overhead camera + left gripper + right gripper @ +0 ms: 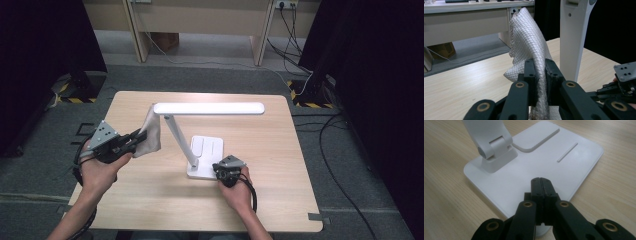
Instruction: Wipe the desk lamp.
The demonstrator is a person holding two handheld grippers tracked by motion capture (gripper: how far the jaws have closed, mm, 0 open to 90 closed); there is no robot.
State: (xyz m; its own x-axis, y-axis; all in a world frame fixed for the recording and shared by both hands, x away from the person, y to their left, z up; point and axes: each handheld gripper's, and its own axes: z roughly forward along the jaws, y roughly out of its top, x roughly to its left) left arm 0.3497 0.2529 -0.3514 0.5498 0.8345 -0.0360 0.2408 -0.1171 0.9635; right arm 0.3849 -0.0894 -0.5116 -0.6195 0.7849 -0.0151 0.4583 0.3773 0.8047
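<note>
readable text: none anywhere, honestly
lamp (pixel 200 135): plain white, no brand or label visible
cloth (pixel 529 47): just a quilted pattern, no tag or print

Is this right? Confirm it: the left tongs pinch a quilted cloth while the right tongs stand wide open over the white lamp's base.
Not quite. The right tongs are shut, jaws together over the lamp's base, as the right gripper view shows. The left tongs do pinch the quilted cloth.

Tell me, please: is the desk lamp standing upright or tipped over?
Upright. The desk lamp has its flat white base resting level on the table, its stem leaning up to a level head. The shut right gripper is over the base.
</note>
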